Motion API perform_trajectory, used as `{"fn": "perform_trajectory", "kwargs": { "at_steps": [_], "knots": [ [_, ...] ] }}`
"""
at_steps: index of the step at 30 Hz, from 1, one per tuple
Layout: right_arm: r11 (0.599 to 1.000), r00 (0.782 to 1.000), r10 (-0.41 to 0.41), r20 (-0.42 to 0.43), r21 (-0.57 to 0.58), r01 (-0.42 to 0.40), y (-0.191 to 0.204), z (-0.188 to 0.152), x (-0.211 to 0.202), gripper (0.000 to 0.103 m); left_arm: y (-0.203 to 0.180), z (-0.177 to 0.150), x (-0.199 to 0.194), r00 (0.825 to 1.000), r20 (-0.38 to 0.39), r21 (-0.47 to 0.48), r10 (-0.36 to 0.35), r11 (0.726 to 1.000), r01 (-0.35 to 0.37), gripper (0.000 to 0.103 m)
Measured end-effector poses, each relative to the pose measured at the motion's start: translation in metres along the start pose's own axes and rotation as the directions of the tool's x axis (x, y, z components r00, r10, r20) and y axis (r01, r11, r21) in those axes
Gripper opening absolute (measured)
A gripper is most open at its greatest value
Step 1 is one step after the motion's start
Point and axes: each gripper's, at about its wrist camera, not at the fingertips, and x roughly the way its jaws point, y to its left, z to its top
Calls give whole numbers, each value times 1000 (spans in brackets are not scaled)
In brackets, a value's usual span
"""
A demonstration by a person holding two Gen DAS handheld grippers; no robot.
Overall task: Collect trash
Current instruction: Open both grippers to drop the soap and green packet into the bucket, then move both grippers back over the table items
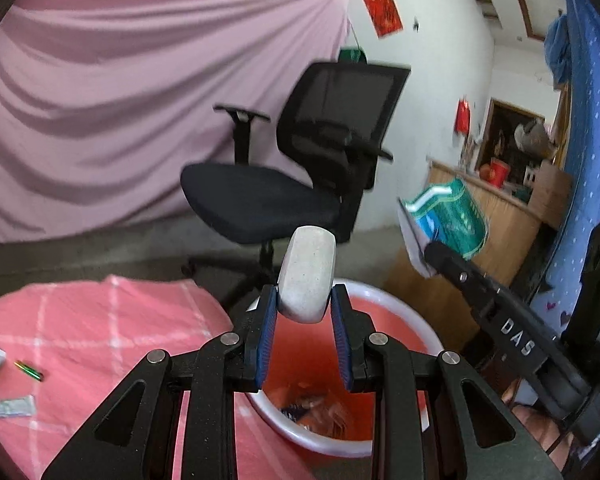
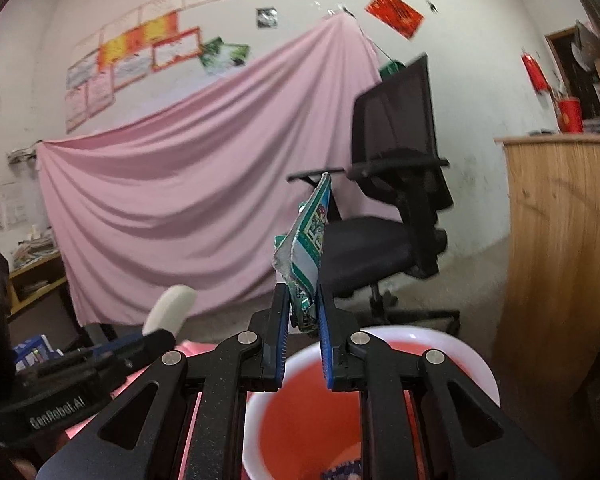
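Speckled rounded lump (image 1: 307, 276) (crumpled wrapper (image 2: 306, 256) alongside)

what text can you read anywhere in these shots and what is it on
"DAS", white letters on the black body of the right gripper.
"GenRobot.AI", white letters on the black body of the left gripper.
Green foil wrapper in the right gripper: print too blurred to read.
Red paper sign on the white wall: characters blurred.
Framed wall posters: too small.
Small white packets on the pink checked cloth: unreadable.
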Motion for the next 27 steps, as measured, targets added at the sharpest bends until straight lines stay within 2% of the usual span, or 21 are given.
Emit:
{"fn": "perform_trajectory", "kwargs": {
  "at_steps": [5,10,14,17,21,22,25,27],
  "knots": [
    [999,997,-34,-69,23,36,-11,-5,8,14,6,-11,19,994,-109,-38,-22,999,17,23],
    [998,990,-52,-129,30,57,-17,-9,18,17,4,-15,33,985,-172,-53,-30,998,21,23],
    [997,986,-59,-158,45,67,-21,-11,21,20,5,-20,34,983,-183,-54,-25,998,15,23],
    [996,983,-63,-173,46,72,-23,-11,25,27,9,-22,34,982,-187,-56,-9,998,-1,23],
    [996,981,-63,-182,45,73,-24,-11,26,28,17,-21,29,984,-175,-87,9,996,-25,24],
    [996,981,-64,-182,46,74,-24,-11,26,31,19,-21,27,985,-172,-91,14,995,-30,24],
    [996,983,-64,-174,50,74,-23,-10,25,54,27,-19,19,987,-155,-103,39,993,-55,31],
    [996,983,-61,-170,47,70,-21,-9,26,57,33,-16,11,989,-134,-111,58,991,-73,33]
  ]
}}
